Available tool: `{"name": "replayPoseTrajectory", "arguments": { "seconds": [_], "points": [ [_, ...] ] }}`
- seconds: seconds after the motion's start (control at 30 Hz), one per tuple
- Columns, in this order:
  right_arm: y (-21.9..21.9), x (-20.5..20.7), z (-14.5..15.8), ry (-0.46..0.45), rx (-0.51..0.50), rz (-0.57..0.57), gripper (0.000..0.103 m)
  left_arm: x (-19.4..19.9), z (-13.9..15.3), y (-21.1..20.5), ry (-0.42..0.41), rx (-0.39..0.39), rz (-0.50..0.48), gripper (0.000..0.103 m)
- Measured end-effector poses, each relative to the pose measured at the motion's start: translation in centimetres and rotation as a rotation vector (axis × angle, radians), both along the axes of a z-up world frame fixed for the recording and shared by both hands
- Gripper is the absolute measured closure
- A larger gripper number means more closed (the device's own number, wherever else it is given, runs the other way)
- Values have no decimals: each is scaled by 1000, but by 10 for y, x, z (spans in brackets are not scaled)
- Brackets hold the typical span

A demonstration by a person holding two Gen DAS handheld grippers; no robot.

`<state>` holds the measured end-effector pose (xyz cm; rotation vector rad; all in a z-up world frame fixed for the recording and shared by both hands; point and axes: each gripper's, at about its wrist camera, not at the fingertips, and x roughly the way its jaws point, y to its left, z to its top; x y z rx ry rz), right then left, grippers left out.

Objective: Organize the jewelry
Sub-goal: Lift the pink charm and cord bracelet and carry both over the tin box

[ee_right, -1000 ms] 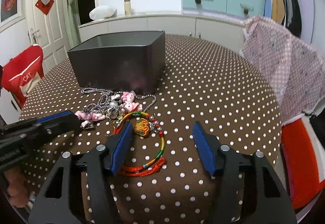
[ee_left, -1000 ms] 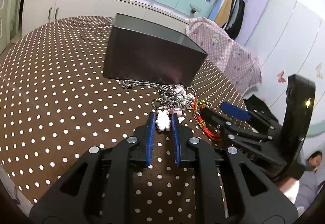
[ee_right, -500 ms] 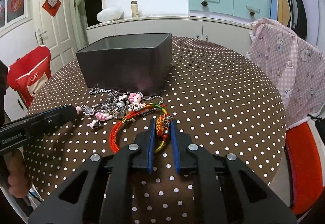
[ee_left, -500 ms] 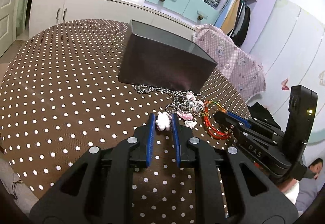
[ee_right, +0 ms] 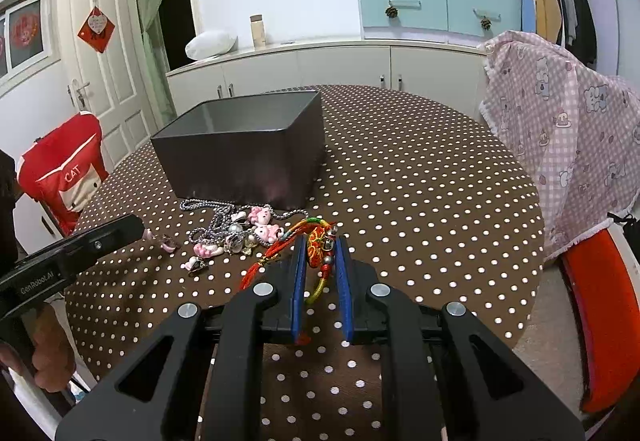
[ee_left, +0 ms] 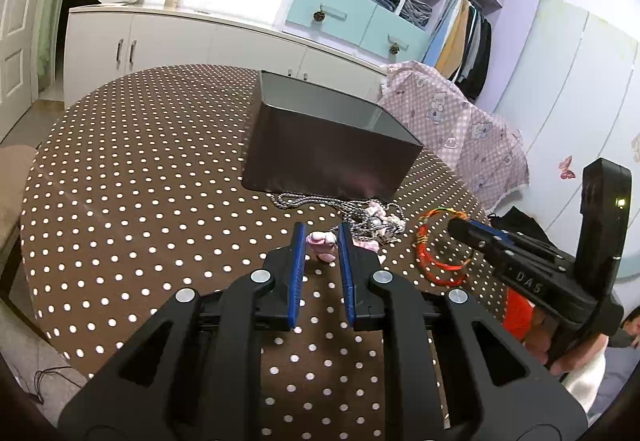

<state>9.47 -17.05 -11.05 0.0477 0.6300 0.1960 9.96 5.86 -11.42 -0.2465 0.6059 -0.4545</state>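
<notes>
A dark grey open box (ee_left: 328,149) (ee_right: 240,149) stands on the brown dotted table (ee_left: 140,161). In front of it lies a tangle of silver chain and pink charms (ee_left: 372,217) (ee_right: 232,229). My left gripper (ee_left: 321,226) is shut on a pink-and-white charm (ee_left: 320,242) at the near edge of that tangle. My right gripper (ee_right: 320,240) is shut on the red embroidered bead (ee_right: 315,247) of a red and multicoloured cord bracelet (ee_right: 272,257) (ee_left: 436,261). The bracelet's loop trails down to the left. In each wrist view the other gripper reaches in from the side.
A chair under a pink checked cloth (ee_right: 560,129) stands at the table's right. A red chair cover (ee_right: 64,169) is at the left. White cabinets (ee_right: 320,69) run behind. The table edge (ee_right: 532,241) curves close on the right. A person's hand (ee_right: 52,361) holds the left gripper.
My right gripper, open around the bracelet a second ago, has shut on its bead. The left gripper stays shut on the pink charm, and both views have tilted slightly.
</notes>
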Motion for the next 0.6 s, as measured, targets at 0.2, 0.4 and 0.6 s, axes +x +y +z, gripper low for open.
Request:
{"name": "replayPoseTrajectory", "arguments": {
  "seconds": [0.2, 0.4, 0.6],
  "points": [
    [-8, 3, 2, 5, 15, -21, 90, -1, 2, 7, -6, -7, 18, 86],
    [-8, 3, 14, -26, 23, -19, 90, 3, 13, 10, -28, -10, 39, 86],
    [-7, 8, 31, -73, 29, 2, 90, 9, 31, 5, -76, 1, 45, 86]
  ]
}}
